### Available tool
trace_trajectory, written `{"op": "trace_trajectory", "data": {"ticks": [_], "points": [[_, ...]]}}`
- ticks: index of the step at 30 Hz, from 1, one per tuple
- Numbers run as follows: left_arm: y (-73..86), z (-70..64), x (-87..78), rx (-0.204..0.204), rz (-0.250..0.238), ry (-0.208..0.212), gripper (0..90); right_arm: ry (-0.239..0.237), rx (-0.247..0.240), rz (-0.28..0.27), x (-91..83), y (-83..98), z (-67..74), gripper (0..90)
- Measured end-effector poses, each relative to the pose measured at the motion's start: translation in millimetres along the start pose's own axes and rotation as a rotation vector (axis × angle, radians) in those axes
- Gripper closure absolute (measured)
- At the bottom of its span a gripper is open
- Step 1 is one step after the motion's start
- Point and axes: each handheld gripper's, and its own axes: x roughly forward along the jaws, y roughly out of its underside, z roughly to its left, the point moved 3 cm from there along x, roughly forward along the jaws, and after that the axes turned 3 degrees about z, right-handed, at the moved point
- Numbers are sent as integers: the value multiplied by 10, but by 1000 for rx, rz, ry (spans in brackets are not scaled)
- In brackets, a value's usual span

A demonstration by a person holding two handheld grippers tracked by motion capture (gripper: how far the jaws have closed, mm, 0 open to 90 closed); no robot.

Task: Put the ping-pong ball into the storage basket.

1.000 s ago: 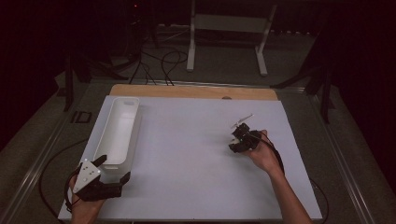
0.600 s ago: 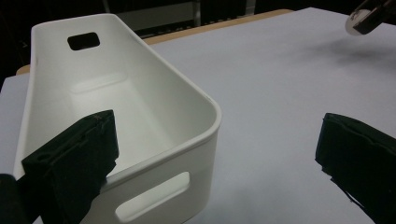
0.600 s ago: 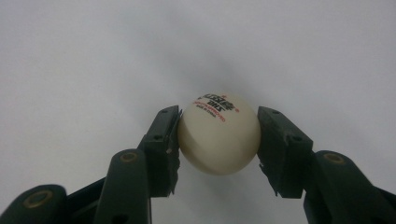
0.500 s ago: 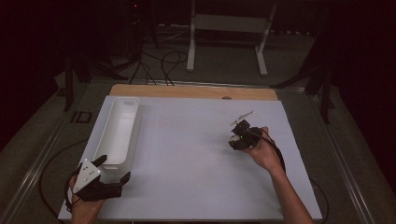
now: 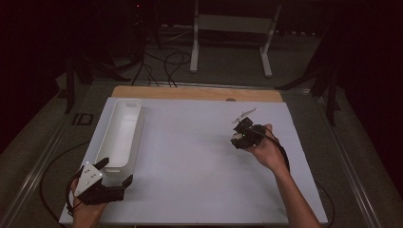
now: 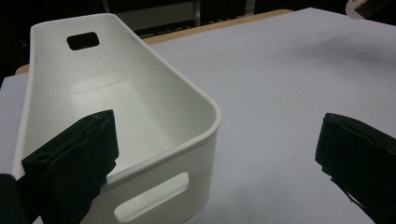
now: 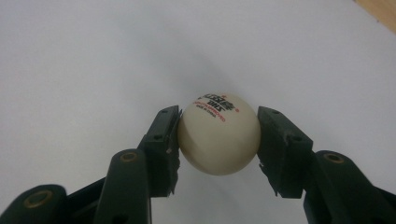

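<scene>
The long white plastic bin (image 5: 121,135) lies on the bench (image 5: 190,166) at left; the small white ball (image 7: 218,134) sits well right of it.

Dim lab or recording studio, not a home. A work table (image 5: 199,95) covered with a white sheet (image 5: 190,161) stands on a grey carpeted floor (image 5: 228,76). Black cables (image 5: 161,66) run loose across the floor on the far side. A white metal stand (image 5: 233,28) sits beyond the table. Surroundings are dark; only the table is lit.
</scene>
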Motion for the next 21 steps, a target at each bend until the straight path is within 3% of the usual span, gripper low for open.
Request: {"op": "trace_trajectory", "data": {"ticks": [21], "points": [[2,5,1,-3,-3,4,0,2,-42,-32,-112,-230,89,505]]}}
